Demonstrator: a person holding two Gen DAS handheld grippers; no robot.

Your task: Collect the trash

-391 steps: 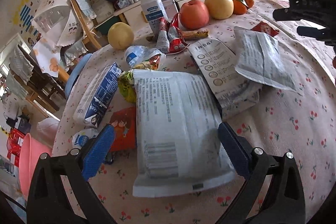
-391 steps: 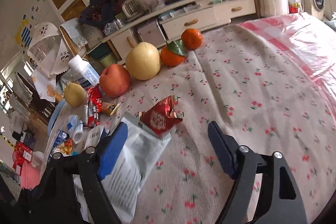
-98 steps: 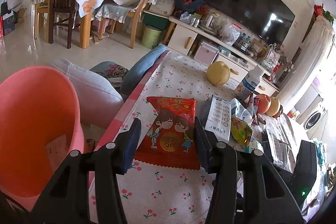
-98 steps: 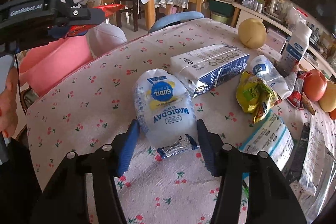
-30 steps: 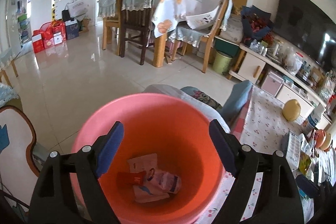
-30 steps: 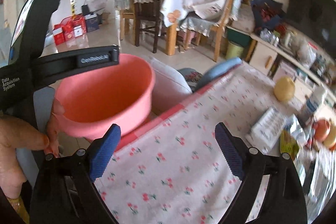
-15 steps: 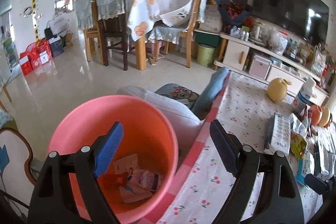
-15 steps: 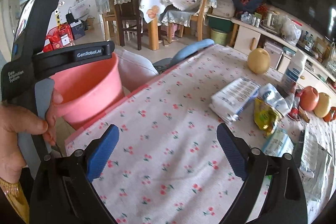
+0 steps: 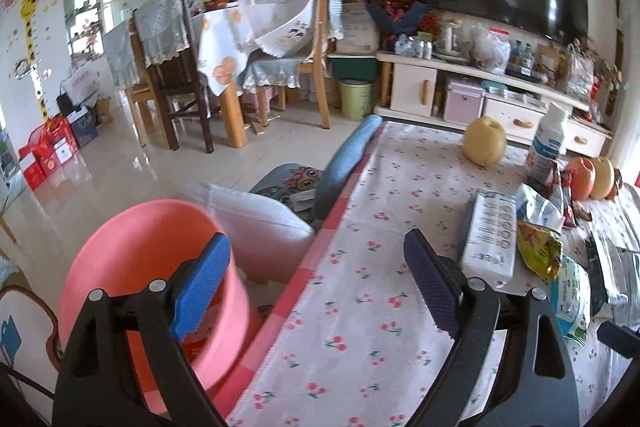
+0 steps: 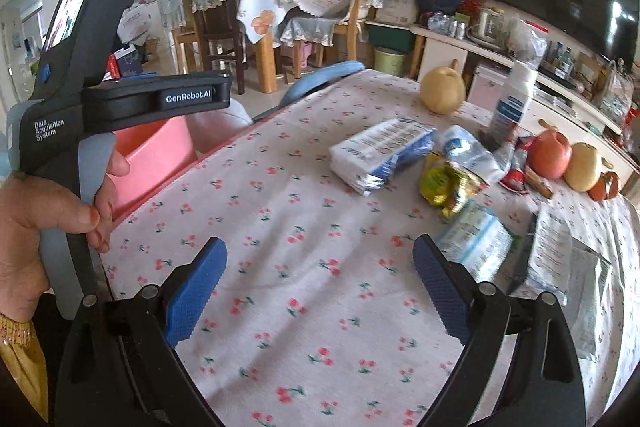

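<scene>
At the far left, the pink bin [image 9: 132, 251] stands on the floor just beside the desk [image 9: 360, 307] edge, its rim partly behind the left tool [image 9: 316, 283], whose jaws are opening with nothing between them. In the right wrist view a hand [image 10: 44, 223] grips that tool's handle at the left, with the bin behind it. The right tool [image 10: 320, 291] hangs over bare cherry-print cloth, its blue pads spread wide and empty. Further right on the desk lies the trash: a white-and-blue packet [image 10: 380, 155], a yellow-green wrapper [image 10: 444, 183] just beside it, a crumpled blue-and-white bag [image 10: 468, 147] and a pale pouch [image 10: 476, 243]. Beyond them stand a yellow pear [image 10: 442, 90], a white bottle [image 10: 512, 103] and a red apple [image 10: 550, 153].
</scene>
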